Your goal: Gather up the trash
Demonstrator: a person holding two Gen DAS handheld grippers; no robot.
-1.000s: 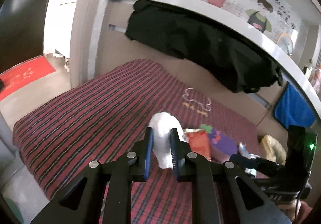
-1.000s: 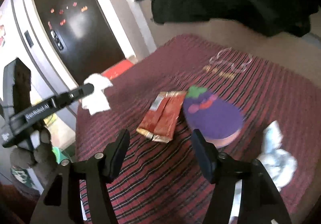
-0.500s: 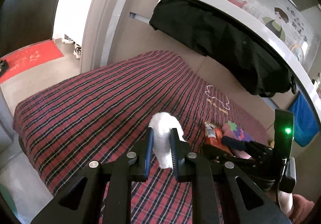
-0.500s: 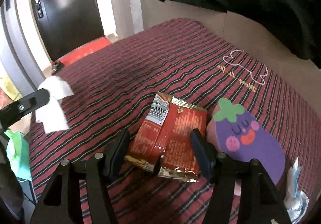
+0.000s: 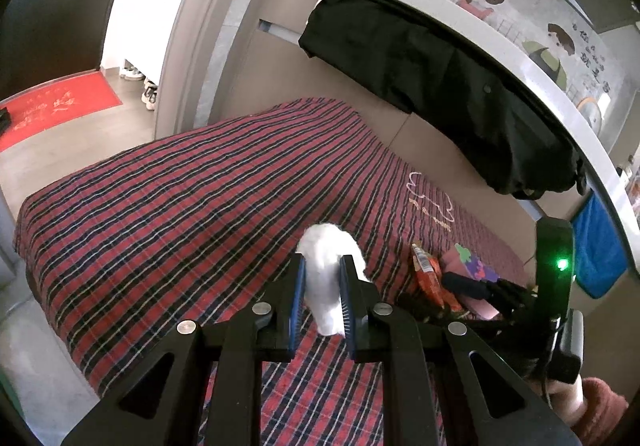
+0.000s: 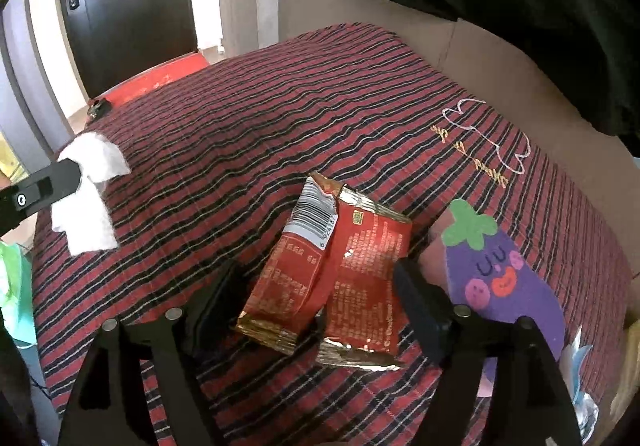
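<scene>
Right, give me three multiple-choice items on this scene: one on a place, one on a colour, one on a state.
1. Where does the red wrapper lie?
A. on the floor
B. on the striped bedcover, between the right gripper fingers
C. in a bin

2. What colour is the eggplant-shaped pad?
A. purple
B. yellow
C. white

3. What is the left gripper doing?
A. standing empty
B. holding the wrapper
C. clamping a white tissue

Answers: B, it rests on the cover between the opening jaws; A, purple with a green stem; C, the pads press the tissue.

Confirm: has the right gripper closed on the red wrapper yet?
No; the right gripper has its jaws opening, one each side of the red wrapper, with gaps visible.
</scene>
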